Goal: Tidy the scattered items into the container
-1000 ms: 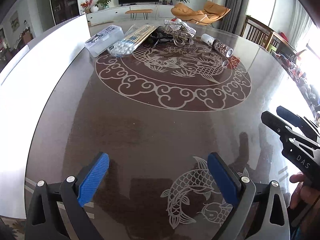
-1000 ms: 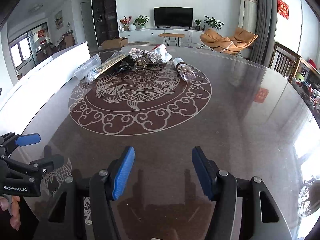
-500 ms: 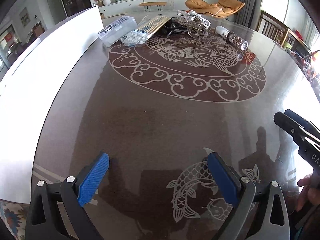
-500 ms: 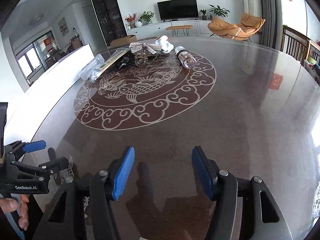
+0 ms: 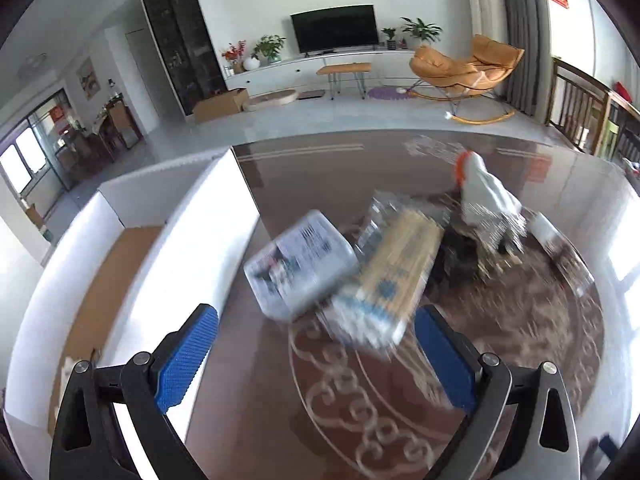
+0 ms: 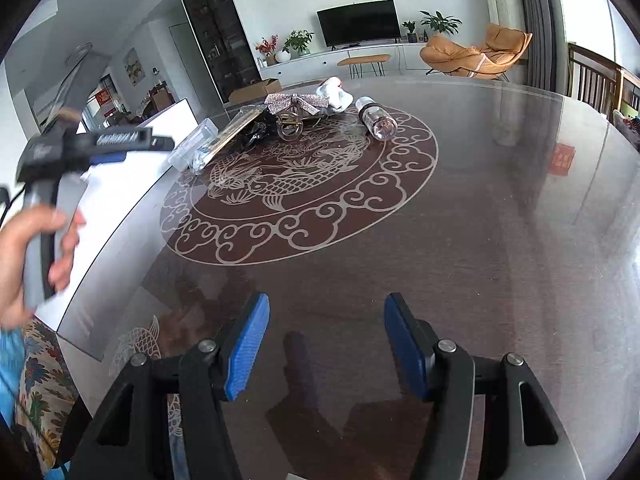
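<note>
The left gripper (image 5: pixel 316 348) hangs above the table (image 5: pixel 248 420) with its blue-padded jaws spread wide and nothing between them. Just ahead of it, blurred, lies a clear plastic box (image 5: pixel 302 264) with a printed label, near the table's left edge. Touching the box's right side is a long packet of wooden sticks (image 5: pixel 394 276) in clear wrap, its near end reaching close to the right fingertip. Beyond the packet sit a dark tangled item (image 5: pixel 456 256) I cannot identify and a white cloth bundle (image 5: pixel 486 196) with an orange tip; too smeared to say more. Beside the table's left edge stands the white-walled container (image 5: pixel 152 276), its brown cardboard floor showing inside.

The right gripper (image 6: pixel 326 344) hovers over the near part of the table (image 6: pixel 500 240), jaws open wide and holding nothing. From this view the scattered items cluster at the far edge of the table's round dragon pattern (image 6: pixel 300 184): the clear plastic box (image 6: pixel 196 142) and stick packet (image 6: pixel 228 136) leftmost, then a silver glittery bow (image 6: pixel 298 101), a brass-coloured ring piece (image 6: pixel 290 126), the white cloth (image 6: pixel 334 94), and a clear bottle (image 6: pixel 376 118) lying on its side. The person's left hand (image 6: pixel 30 256) grips the left gripper's handle at the left, over the container's white wall (image 6: pixel 120 200)
</note>
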Available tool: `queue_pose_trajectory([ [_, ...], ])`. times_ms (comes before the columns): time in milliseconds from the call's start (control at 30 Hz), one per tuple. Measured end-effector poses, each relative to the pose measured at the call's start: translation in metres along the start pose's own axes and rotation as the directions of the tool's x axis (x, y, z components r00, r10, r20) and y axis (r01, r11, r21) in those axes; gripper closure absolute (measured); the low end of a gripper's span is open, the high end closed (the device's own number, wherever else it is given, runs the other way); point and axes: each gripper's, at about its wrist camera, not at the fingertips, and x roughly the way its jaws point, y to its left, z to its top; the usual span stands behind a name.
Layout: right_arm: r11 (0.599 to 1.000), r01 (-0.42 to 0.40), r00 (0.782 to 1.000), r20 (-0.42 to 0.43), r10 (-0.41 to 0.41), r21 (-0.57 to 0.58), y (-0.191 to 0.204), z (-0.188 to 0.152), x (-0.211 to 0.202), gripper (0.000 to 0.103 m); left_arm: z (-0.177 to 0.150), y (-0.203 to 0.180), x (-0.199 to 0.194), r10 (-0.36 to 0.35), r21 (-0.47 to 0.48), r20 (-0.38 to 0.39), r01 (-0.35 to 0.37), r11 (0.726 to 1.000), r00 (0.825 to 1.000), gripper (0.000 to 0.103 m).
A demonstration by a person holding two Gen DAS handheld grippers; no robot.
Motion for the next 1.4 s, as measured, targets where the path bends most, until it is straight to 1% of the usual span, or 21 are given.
queue_pose_trajectory([
  [67,1.000,0.003,1.000,-0.001,-0.003,-0.004,0.001,0.000,0.000,0.042,0.030,0.003,0.027,0.027,-0.017,0.000,-0.027,0.999,1.000,0.003],
  [133,1.000,0.001,1.000,-0.001,-0.001,-0.003,0.000,0.000,0.000,0.042,0.049,-0.003,0.054,0.073,0.004,-0.002,-0.073,0.997,0.997,0.003],
  [167,1.000,-0.003,1.000,0.000,0.003,-0.002,-0.001,0.000,0.000,0.042,0.053,-0.008,0.070,0.095,0.022,-0.021,-0.094,0.995,0.995,0.003],
  [200,1.000,-0.008,1.000,0.001,0.008,0.002,-0.001,0.000,0.000,0.042,0.054,-0.012,0.086,0.106,0.035,-0.060,-0.104,0.994,0.993,0.003],
  [233,1.000,-0.015,1.000,0.003,0.015,0.007,-0.003,-0.001,-0.001,0.042,0.052,-0.016,0.103,0.095,0.039,-0.112,-0.092,0.995,0.989,0.003],
  [267,1.000,-0.020,1.000,0.005,0.020,0.012,-0.004,-0.001,-0.001,0.041,0.047,-0.020,0.118,0.064,0.038,-0.164,-0.059,0.998,0.984,0.003],
  [300,1.000,-0.024,1.000,0.006,0.023,0.015,-0.005,-0.001,-0.001,0.041,0.042,-0.023,0.125,0.028,0.025,-0.186,-0.024,0.999,0.982,0.006],
  [333,1.000,-0.025,1.000,0.006,0.025,0.017,-0.005,-0.001,-0.001,0.041,0.038,-0.026,0.124,0.000,0.004,-0.175,0.001,1.000,0.985,0.007],
  [367,1.000,-0.023,1.000,0.006,0.023,0.016,-0.004,-0.001,-0.001,0.041,0.036,-0.030,0.120,-0.021,-0.003,-0.169,0.021,1.000,0.985,0.007],
  [400,1.000,-0.019,1.000,0.005,0.019,0.013,-0.003,-0.001,-0.001,0.041,0.030,-0.037,0.113,-0.046,0.015,-0.166,0.049,0.999,0.985,0.007],
  [500,1.000,-0.010,1.000,0.003,0.010,0.004,-0.002,-0.001,-0.001,0.042,0.002,-0.066,0.082,-0.116,0.135,-0.150,0.137,0.981,0.982,0.007],
  [600,1.000,-0.020,1.000,0.008,0.020,0.014,-0.004,-0.001,-0.001,0.042,-0.034,-0.091,0.040,-0.196,0.249,-0.157,0.231,0.941,0.968,0.007],
  [667,0.999,-0.027,1.000,0.013,0.027,0.025,-0.006,-0.002,-0.002,0.042,-0.053,-0.100,0.015,-0.252,0.286,-0.172,0.293,0.912,0.952,0.007],
  [700,0.999,-0.026,1.000,0.017,0.025,0.032,-0.007,-0.002,-0.003,0.042,-0.057,-0.098,0.003,-0.268,0.278,-0.168,0.307,0.910,0.948,0.007],
  [733,0.999,-0.023,1.000,0.020,0.022,0.039,-0.009,-0.002,-0.004,0.042,-0.057,-0.092,-0.008,-0.277,0.255,-0.151,0.308,0.917,0.949,0.007],
  [833,0.998,-0.017,0.999,0.029,0.015,0.060,-0.011,-0.003,-0.005,0.042,-0.052,-0.061,-0.036,-0.299,0.115,-0.090,0.308,0.944,0.950,0.006],
  [900,0.997,-0.015,0.999,0.035,0.013,0.075,-0.013,-0.003,-0.005,0.042,-0.059,-0.044,-0.051,-0.303,0.053,-0.071,0.307,0.950,0.950,0.006],
  [967,0.996,-0.010,0.999,0.043,0.006,0.090,-0.016,-0.003,-0.007,0.042,-0.075,-0.031,-0.062,-0.285,0.035,-0.053,0.287,0.957,0.957,0.005],
  [1067,0.993,-0.009,0.998,0.064,0.001,0.114,-0.020,-0.003,-0.009,0.042,-0.107,-0.022,-0.074,-0.256,0.022,-0.060,0.258,0.966,0.965,0.005],
  [1233,0.992,-0.014,0.998,0.055,0.007,0.127,-0.022,-0.003,-0.009,0.041,-0.156,-0.007,-0.077,-0.255,-0.028,-0.052,0.253,0.967,0.966,0.005],
  [1400,0.993,-0.005,0.999,0.042,0.000,0.121,-0.019,-0.002,-0.006,0.041,-0.188,0.007,-0.069,-0.274,-0.060,-0.088,0.270,0.961,0.958,0.005],
])
